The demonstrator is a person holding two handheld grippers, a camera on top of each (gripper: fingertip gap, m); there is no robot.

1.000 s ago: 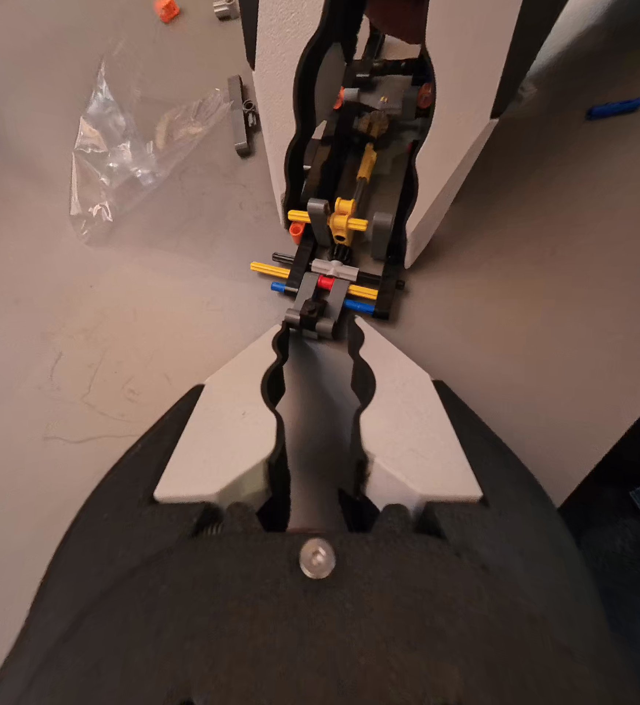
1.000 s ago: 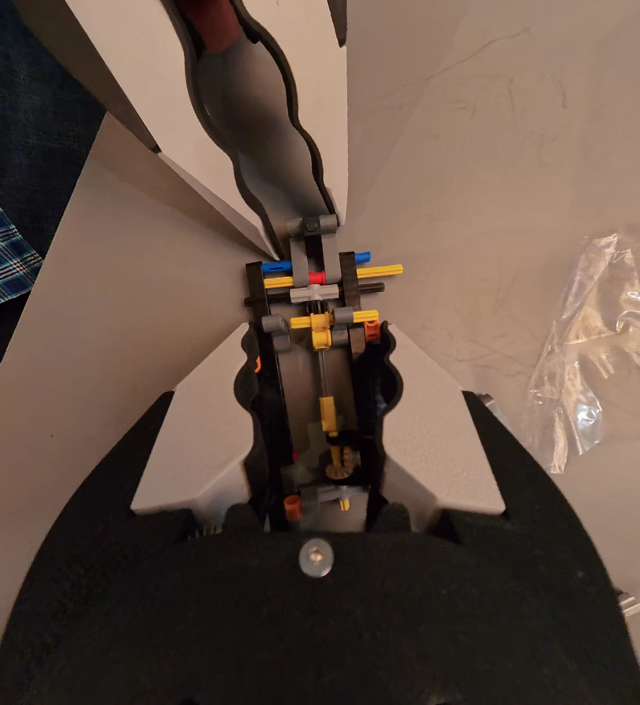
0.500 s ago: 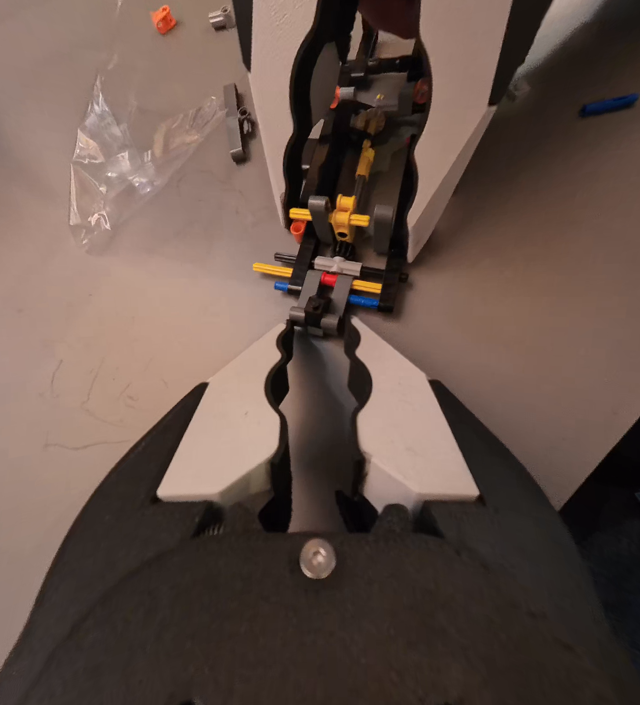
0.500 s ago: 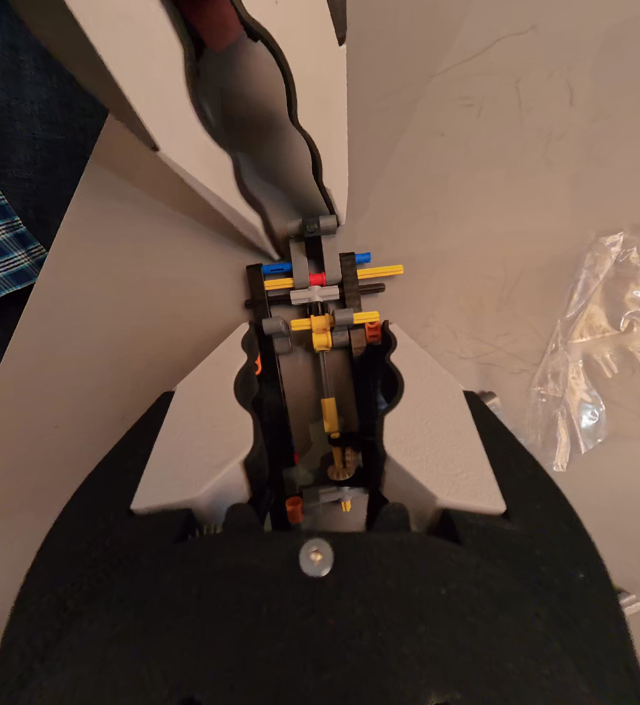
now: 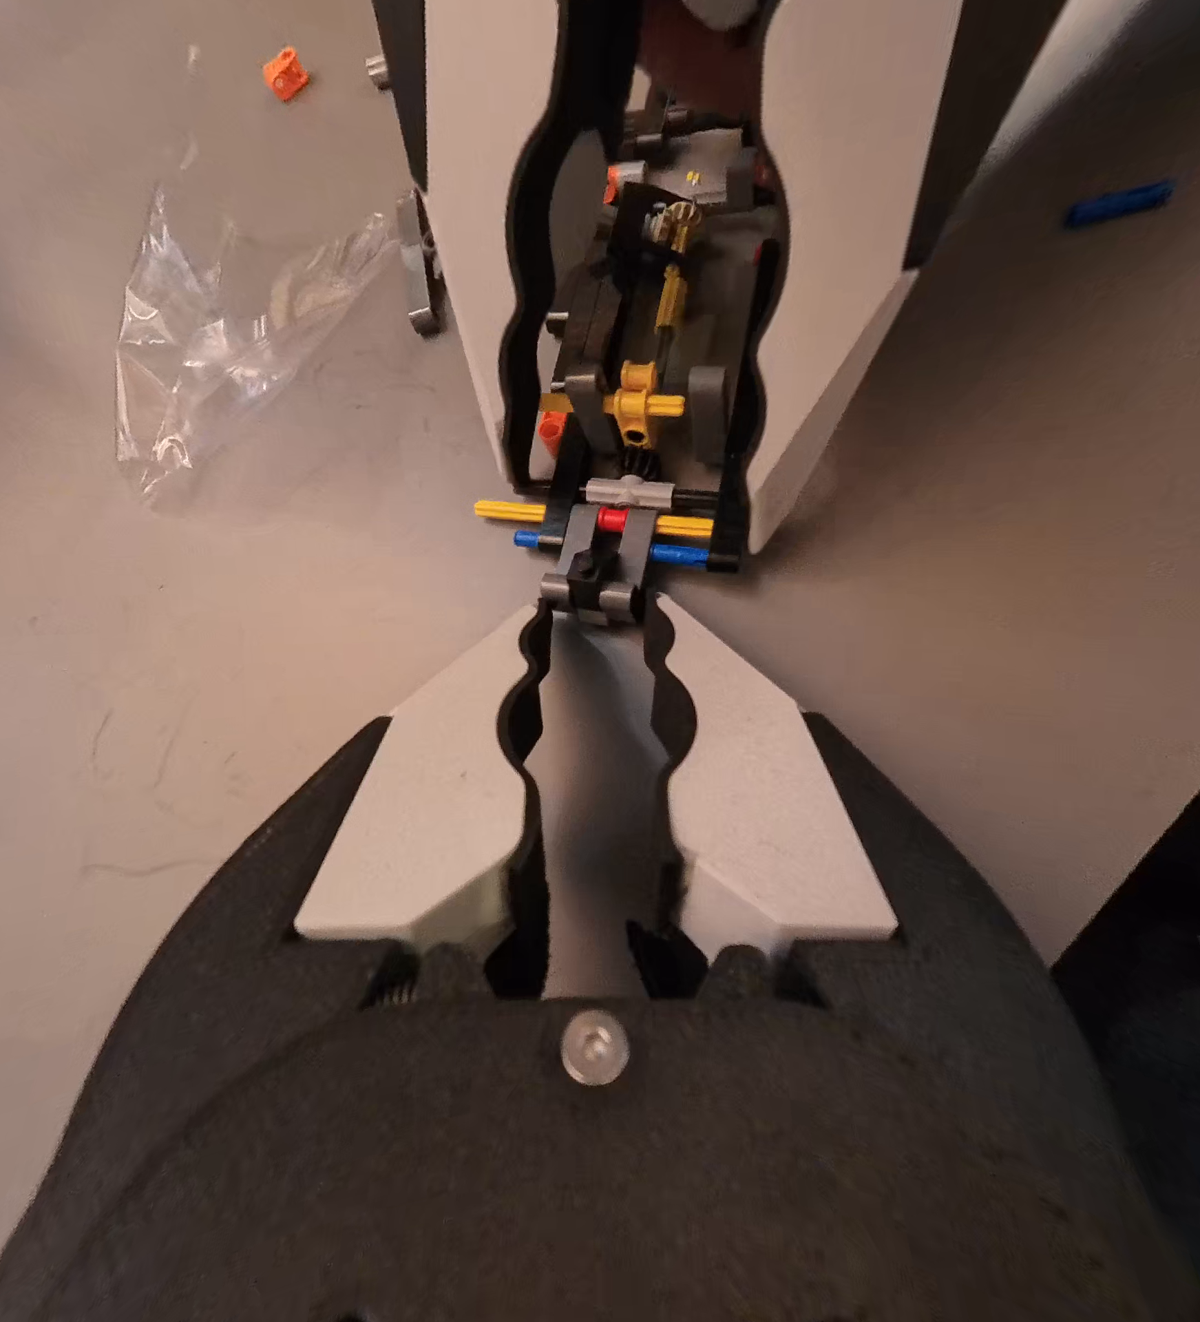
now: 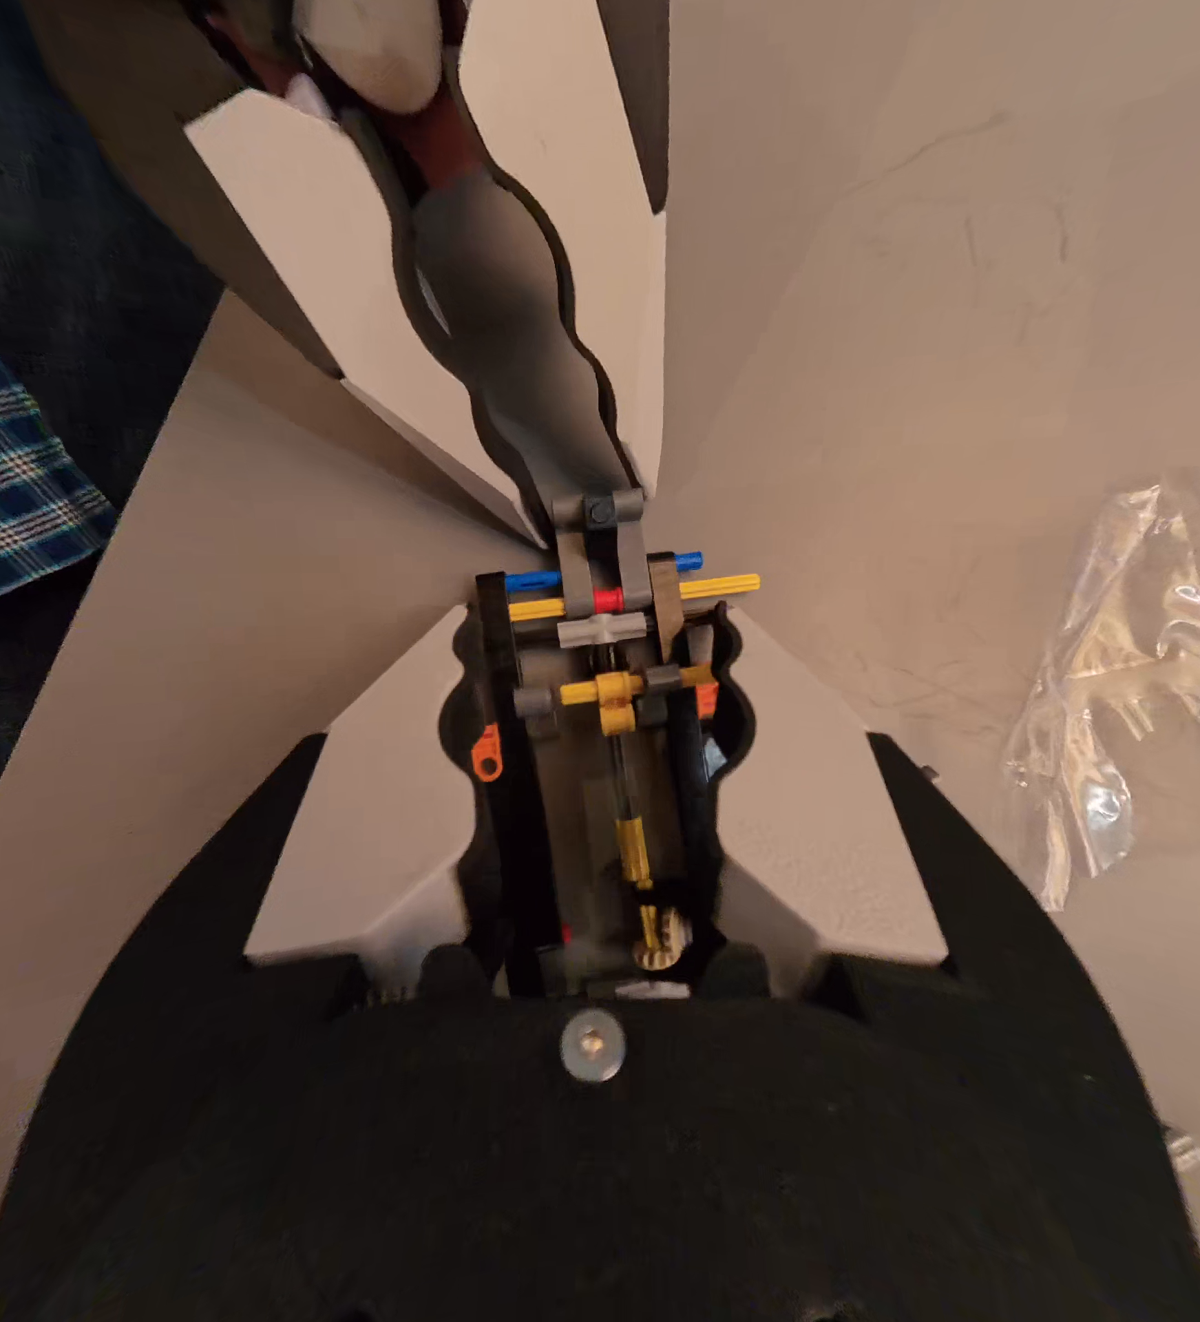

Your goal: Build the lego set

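Observation:
A long Lego Technic frame [image 5: 629, 411] of black beams with yellow, blue and red axles is held between both grippers above the table. My right gripper [image 6: 597, 611] is shut on the frame's black side beams, with most of the frame [image 6: 611, 704] lying between its fingers. It shows at the top of the left wrist view [image 5: 636, 511]. My left gripper [image 5: 593, 615] is shut on the grey link piece [image 5: 586, 590] at the frame's near end. In the right wrist view the left gripper [image 6: 593, 497] comes in from the top onto that link [image 6: 600, 511].
A crumpled clear plastic bag [image 5: 225, 322] lies on the beige table, also in the right wrist view [image 6: 1140, 679]. Loose parts lie around: an orange piece [image 5: 286, 71], a grey beam [image 5: 418, 275], a blue piece [image 5: 1119, 204]. The table edge [image 5: 1083, 894] runs at the right. The grippers are tip to tip, or close to it.
The frame has rolled a little about its long axis between the grippers. The left gripper now stands more tilted in the right wrist view. Both grips are unchanged.

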